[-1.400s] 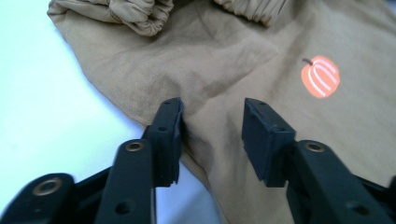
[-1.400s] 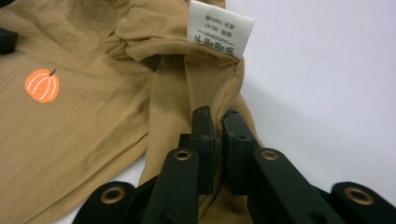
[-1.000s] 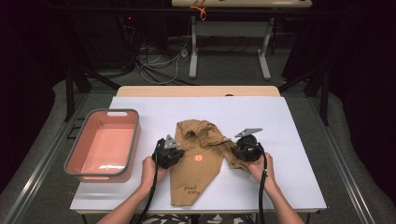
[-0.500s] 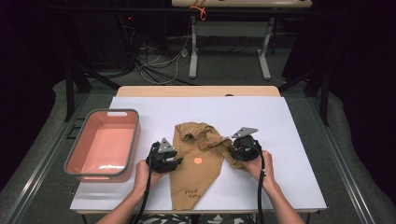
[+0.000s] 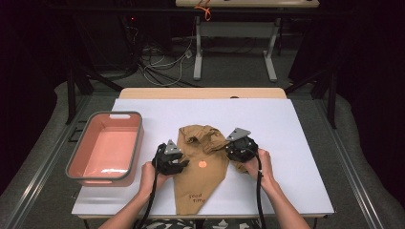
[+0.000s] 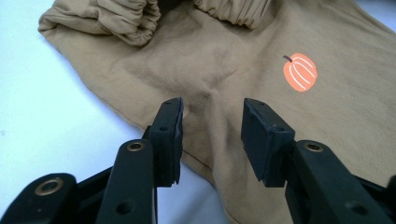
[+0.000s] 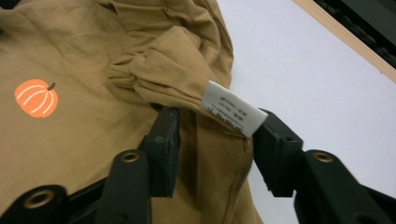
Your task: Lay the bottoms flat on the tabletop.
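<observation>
A tan garment (image 5: 203, 167) lay on the white table surface (image 5: 296, 143), near the front edge at about the centre of the table. In the high view its gathered, bunched end pointed toward 12 o'clock and its narrow end, printed with small dark lettering (image 5: 195, 198), pointed toward 6 o'clock. A small orange pumpkin print (image 5: 202, 164) sat near the middle of the cloth.

The left gripper (image 5: 173, 160) was positioned at the garment's 9 o'clock edge. In the left gripper view its jaws stood wide apart, with the left gripper (image 6: 212, 135) straddling the cloth edge where the fabric met the white surface. Nothing was clamped between the jaws. The pumpkin print (image 6: 300, 72) lay toward 1 o'clock from the jaws, and the gathered elastic band (image 6: 126, 21) lay toward 11 o'clock.

The right gripper (image 5: 239, 148) was positioned at the garment's 3 o'clock edge, level with the bunched upper part. In the right gripper view its jaws were likewise wide apart, with the right gripper (image 7: 215, 144) set over the cloth edge. A white care label (image 7: 233, 109) hung from a bunched fold just above the gap, close to the right-hand jaw. The jaws had not closed on the fabric. The pumpkin print (image 7: 36, 97) lay toward 10 o'clock from the jaws.

A pink tray with a grey rim (image 5: 136, 143) stood on the table toward 9 o'clock from the garment, apart from it. One hand (image 5: 149, 174) held the left gripper, and the other hand (image 5: 260, 164) held the right.
</observation>
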### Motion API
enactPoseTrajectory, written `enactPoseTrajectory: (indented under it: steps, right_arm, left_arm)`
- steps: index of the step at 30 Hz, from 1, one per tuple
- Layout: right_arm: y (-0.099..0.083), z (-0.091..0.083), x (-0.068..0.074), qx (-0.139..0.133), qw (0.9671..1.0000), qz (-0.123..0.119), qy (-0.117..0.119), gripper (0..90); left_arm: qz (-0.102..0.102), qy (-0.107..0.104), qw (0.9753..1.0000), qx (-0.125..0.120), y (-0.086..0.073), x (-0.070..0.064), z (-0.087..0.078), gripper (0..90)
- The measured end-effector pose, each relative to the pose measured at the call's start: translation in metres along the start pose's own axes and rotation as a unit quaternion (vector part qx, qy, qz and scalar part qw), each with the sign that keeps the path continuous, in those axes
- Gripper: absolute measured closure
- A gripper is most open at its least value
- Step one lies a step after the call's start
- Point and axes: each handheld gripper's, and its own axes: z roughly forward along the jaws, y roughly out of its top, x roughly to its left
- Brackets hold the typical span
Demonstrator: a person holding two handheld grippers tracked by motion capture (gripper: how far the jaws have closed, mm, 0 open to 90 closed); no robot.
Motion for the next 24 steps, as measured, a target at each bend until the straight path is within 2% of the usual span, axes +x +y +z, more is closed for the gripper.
enactPoseTrajectory:
  steps: [4, 6, 8, 10, 11, 15, 18, 24]
  right_arm:
    - [0.005, 0.003, 0.0, -0.007, 1.0, -0.006, -0.003, 68.6]
    - [0.006, 0.003, -0.003, -0.012, 0.9999, 0.001, 0.0, 77.4]
    - [0.006, 0.004, -0.007, -0.02, 0.9996, 0.02, 0.001, 82.4]
    - [0.003, 0.005, -0.014, -0.026, 0.9984, 0.049, 0.01, 84.2]
    - [0.001, 0.006, -0.016, -0.027, 0.998, 0.056, 0.01, 84.5]
    - [-0.008, 0.009, -0.029, -0.03, 0.9936, 0.108, 0.016, 85.1]
    - [-0.013, 0.008, -0.038, -0.03, 0.9902, 0.135, 0.017, 85.3]
    - [-0.025, 0.002, -0.051, -0.032, 0.9838, 0.176, 0.017, 85.5]
  left_arm:
    - [-0.003, 0.002, 1.0, -0.002, 0.0, 0.002, 0.004, 61.1]
    - [-0.008, -0.001, 1.0, -0.006, 0.0, 0.002, 0.007, 64.3]
    - [-0.007, 0.002, 0.9999, -0.012, 0.0, 0.002, 0.008, 68.5]
    - [-0.011, 0.001, 0.9997, -0.024, -0.002, 0.001, 0.01, 73.3]
    - [-0.011, 0.001, 0.9995, -0.029, -0.003, 0.001, 0.011, 75.8]
    - [-0.007, 0.005, 0.9995, -0.029, -0.002, -0.002, 0.011, 86.5]
    - [-0.003, 0.003, 0.9997, -0.025, -0.001, -0.001, 0.007, 88.3]
    - [-0.004, 0.01, 0.9993, -0.036, -0.003, -0.002, -0.007, 88.8]
